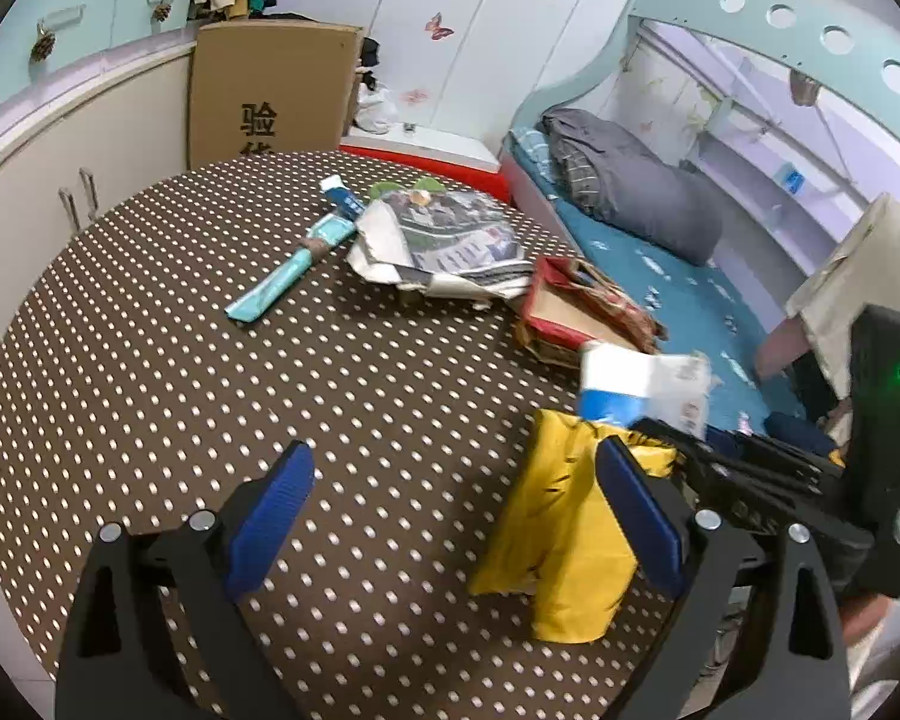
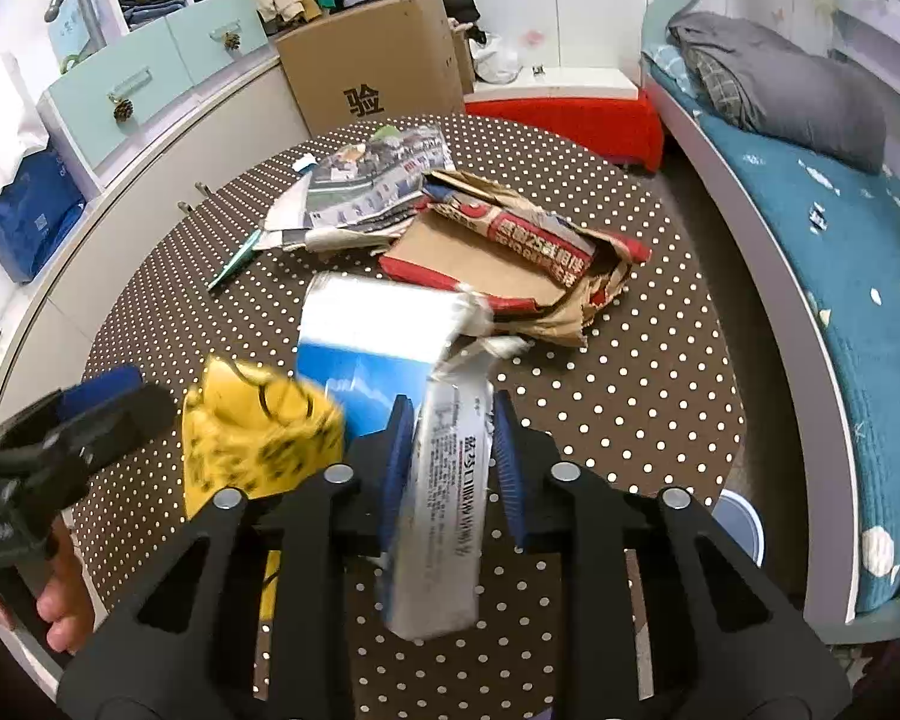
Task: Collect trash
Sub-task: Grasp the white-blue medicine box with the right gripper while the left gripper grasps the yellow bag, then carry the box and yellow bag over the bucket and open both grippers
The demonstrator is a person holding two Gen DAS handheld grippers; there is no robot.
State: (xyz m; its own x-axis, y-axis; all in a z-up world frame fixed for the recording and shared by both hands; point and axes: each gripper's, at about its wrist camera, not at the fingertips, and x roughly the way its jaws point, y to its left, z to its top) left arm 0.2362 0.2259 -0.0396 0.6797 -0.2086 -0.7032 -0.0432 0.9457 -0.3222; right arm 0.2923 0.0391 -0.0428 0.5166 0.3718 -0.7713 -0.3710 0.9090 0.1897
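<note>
A crushed white and blue carton [image 2: 378, 330] sticks up between the blue pads of my right gripper [image 2: 450, 414], which is shut on its printed side. The carton [image 1: 642, 384] and right gripper [image 1: 744, 468] also show at the right of the left wrist view. My left gripper [image 1: 450, 510] stands wide open over the polka-dot table [image 1: 210, 390]. A crumpled yellow wrapper [image 1: 552, 528] lies by its right finger, not pressed. Further back lie a newspaper pile [image 1: 450, 246], a torn red and brown paper bag [image 1: 582, 306] and a teal packet [image 1: 294, 276].
A big cardboard box [image 1: 270, 90] stands behind the table, with a red stool [image 1: 432, 162] beside it. A bed [image 1: 660, 276] with a grey pillow runs along the right. Cabinets line the left wall. A hand [image 2: 60, 606] holds the left gripper [image 2: 90, 414].
</note>
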